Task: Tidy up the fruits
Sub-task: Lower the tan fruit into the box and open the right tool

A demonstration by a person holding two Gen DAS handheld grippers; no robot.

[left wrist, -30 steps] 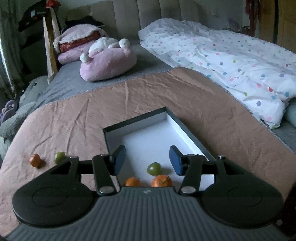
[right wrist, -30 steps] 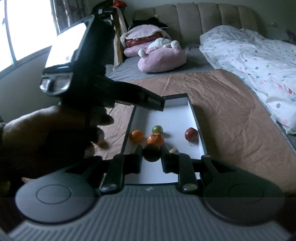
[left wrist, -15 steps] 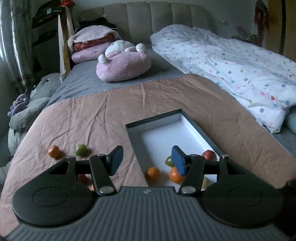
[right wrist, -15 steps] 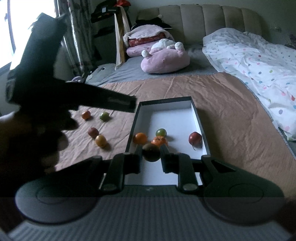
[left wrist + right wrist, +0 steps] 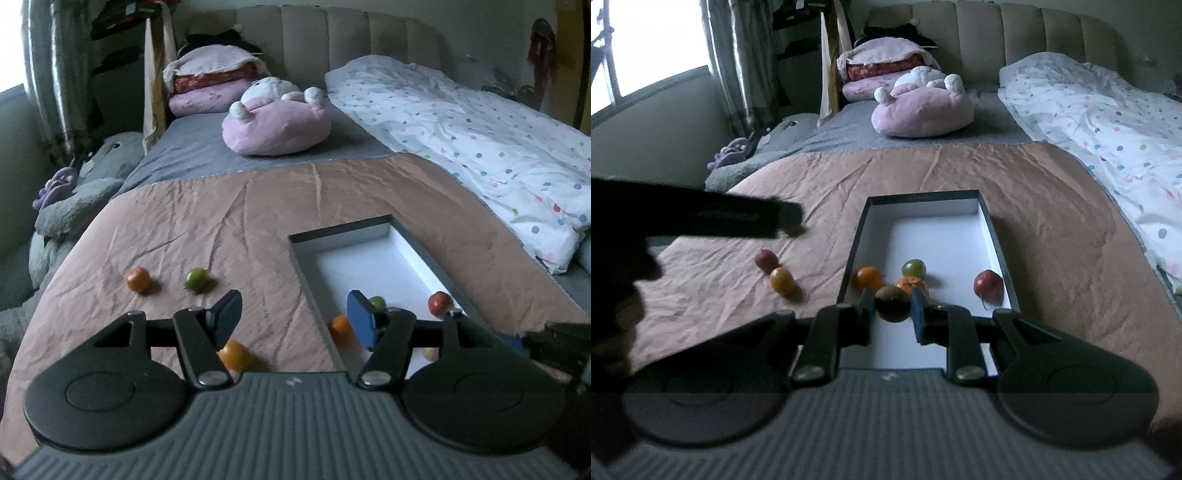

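Swung off the box toward the loose fruit since a second ago: left hand-held gripper (image 5: 293,317), jaws just widened, nothing between them, over the pink bedspread (image 5: 229,221). Right hand-held gripper (image 5: 893,310) clamped on a dark round fruit (image 5: 892,303) above the white-lined box (image 5: 925,201). Orange (image 5: 867,277), green fruit (image 5: 913,267) and red fruit (image 5: 987,282) inside.

We saw a bedroom in dim daylight: a bright window (image 5: 646,48) with a curtain (image 5: 738,62) at far left, a beige padded headboard (image 5: 1015,33) along the far wall, a grey sheet (image 5: 207,147), a pink-brown cover (image 5: 221,221) near us, a dotted white duvet (image 5: 480,140) at right.
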